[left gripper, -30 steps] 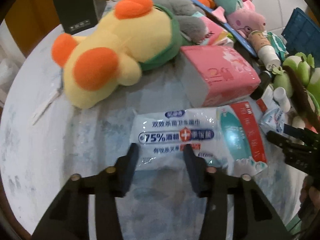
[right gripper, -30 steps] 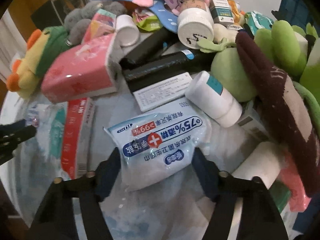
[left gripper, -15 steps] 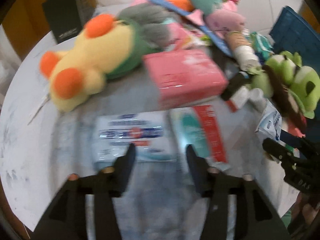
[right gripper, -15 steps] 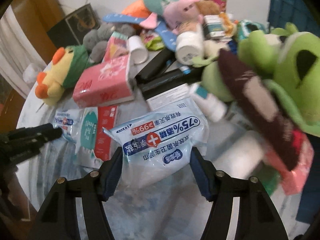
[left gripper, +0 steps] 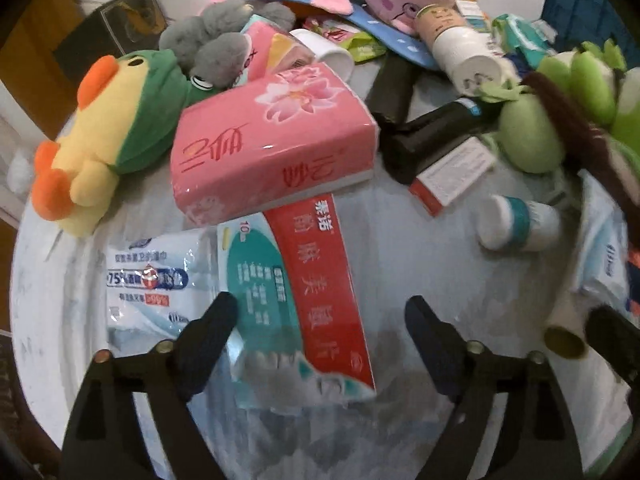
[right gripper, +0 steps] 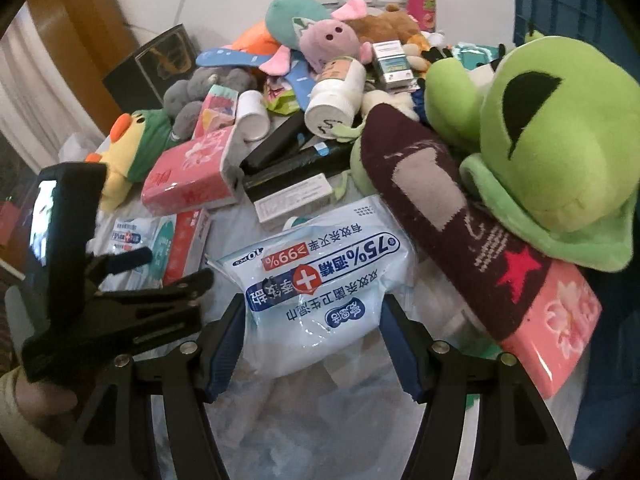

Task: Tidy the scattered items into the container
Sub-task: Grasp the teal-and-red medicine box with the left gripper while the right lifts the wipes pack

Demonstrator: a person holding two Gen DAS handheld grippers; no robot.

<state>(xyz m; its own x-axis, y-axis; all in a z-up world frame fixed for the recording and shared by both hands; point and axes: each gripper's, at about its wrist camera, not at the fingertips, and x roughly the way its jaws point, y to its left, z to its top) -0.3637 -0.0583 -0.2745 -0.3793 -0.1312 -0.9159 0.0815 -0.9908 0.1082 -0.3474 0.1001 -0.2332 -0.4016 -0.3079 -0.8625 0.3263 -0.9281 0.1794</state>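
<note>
My right gripper [right gripper: 312, 340] is shut on a blue-and-white wet wipes pack [right gripper: 324, 276] and holds it raised over the table. My left gripper [left gripper: 320, 340] is open wide and empty, its fingers either side of a teal-and-red flat pack [left gripper: 296, 292] lying on the table. A second wipes pack [left gripper: 152, 284] lies just left of it. The left gripper also shows at the left of the right wrist view [right gripper: 132, 300]. A blue crate [right gripper: 560, 4] stands at the far right.
A pink tissue pack [left gripper: 276, 140] and a yellow duck plush [left gripper: 100, 140] lie beyond the left gripper. A green frog plush [right gripper: 552, 148], a dark sock [right gripper: 440, 208], black tubes [left gripper: 432, 136], a white bottle [left gripper: 520, 228] and several toys crowd the right and back.
My left gripper opened wide and shifted right, from the left wipes pack to over the teal-and-red pack. My right gripper lifted its wipes pack off the table.
</note>
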